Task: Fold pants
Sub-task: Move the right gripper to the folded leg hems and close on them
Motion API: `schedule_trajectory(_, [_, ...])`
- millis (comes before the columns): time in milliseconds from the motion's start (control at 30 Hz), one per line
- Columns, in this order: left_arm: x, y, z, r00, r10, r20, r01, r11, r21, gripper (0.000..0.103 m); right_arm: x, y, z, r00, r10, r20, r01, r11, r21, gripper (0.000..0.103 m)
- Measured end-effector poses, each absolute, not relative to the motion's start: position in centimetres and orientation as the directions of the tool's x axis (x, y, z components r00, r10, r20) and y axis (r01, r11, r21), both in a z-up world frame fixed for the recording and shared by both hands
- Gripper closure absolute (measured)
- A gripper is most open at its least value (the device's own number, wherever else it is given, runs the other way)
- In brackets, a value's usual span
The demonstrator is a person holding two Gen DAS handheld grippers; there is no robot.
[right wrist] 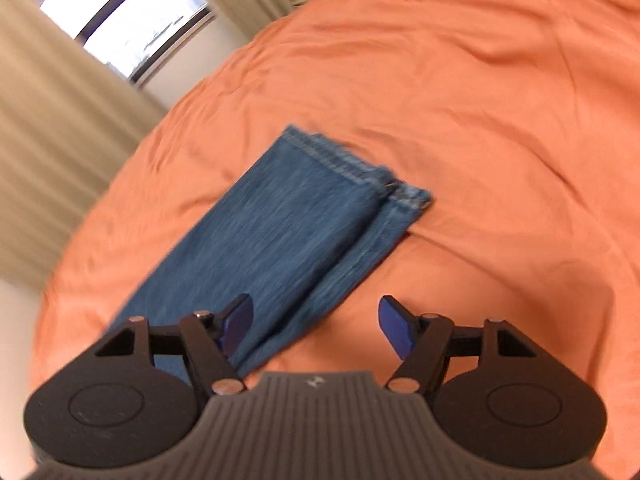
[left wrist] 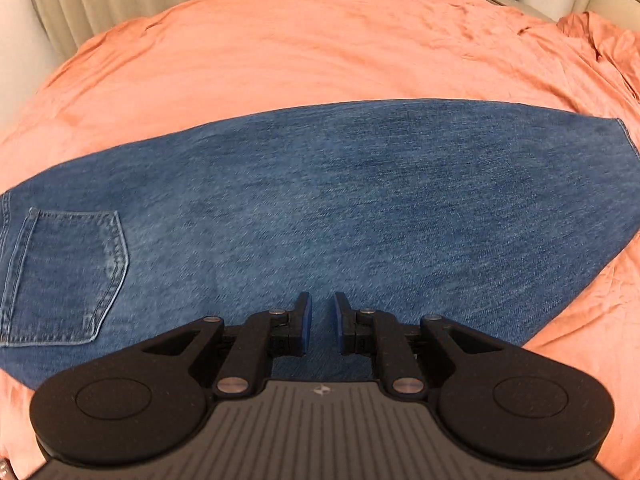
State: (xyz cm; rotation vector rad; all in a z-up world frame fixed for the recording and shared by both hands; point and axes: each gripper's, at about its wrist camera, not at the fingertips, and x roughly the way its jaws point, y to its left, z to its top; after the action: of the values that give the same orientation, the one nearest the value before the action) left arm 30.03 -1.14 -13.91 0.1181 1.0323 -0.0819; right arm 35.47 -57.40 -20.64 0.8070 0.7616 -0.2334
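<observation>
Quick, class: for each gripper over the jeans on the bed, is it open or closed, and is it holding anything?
Left gripper: open by a narrow gap, holding nothing, above the jeans.
Right gripper: wide open, holding nothing.

One pair of blue jeans (left wrist: 320, 200) is lying on one orange bedspread (left wrist: 280, 48), showing one back pocket (left wrist: 64, 276) and two stacked leg hems (right wrist: 352, 164). Two claws are hovering above: the left claw (left wrist: 322, 322) and the right claw (right wrist: 316, 324).
</observation>
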Motion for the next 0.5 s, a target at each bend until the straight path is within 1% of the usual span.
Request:
schedule_trajectory(167, [30.9,-1.8,-14.1,0.499,-0.010,-0.867,0.136,0.988,0.067,0.086,36.7,-61.5,-21.9,0.744,0.068,-0.664,0.515,0.576,0.635,0.038])
schedule_trajectory(267, [31.3,-2.1,-14.1,0.493,0.009,-0.870,0.145,0.985,0.093,0.086,37.2,-63.0,-21.3,0.767,0.057,-0.639,0.502,0.568,0.653,0.047])
schedule_trajectory(300, [31.5,-2.2,-14.1,0.492,0.011,-0.871,0.150,0.984,0.098,0.086,37.4,-63.1,-20.9,0.779,0.060,-0.624,0.483,0.577,0.659,0.053])
schedule_trajectory(333, [31.6,-2.4,-14.2,0.489,0.013,-0.872,0.156,0.983,0.102,0.086,37.7,-63.2,-20.5,0.789,0.068,-0.611,0.462,0.590,0.662,0.056])
schedule_trajectory(400, [32.0,-2.6,-14.3,0.481,0.010,-0.877,0.169,0.980,0.104,0.086,38.7,-63.0,-20.3,0.783,0.069,-0.618,0.452,0.619,0.642,0.056])
schedule_trajectory(433, [32.4,-2.9,-14.4,0.477,0.008,-0.879,0.177,0.979,0.105,0.086,39.3,-62.8,-20.5,0.768,0.066,-0.637,0.464,0.629,0.624,0.057])
schedule_trajectory(467, [32.7,-3.1,-14.4,0.472,0.009,-0.881,0.183,0.977,0.107,0.086,39.9,-62.6,-21.0,0.745,0.062,-0.665,0.488,0.629,0.605,0.061])
schedule_trajectory(500, [33.0,-3.3,-14.3,0.470,0.008,-0.883,0.188,0.976,0.109,0.086,40.2,-62.6,-21.6,0.723,0.065,-0.688,0.512,0.619,0.596,0.074])
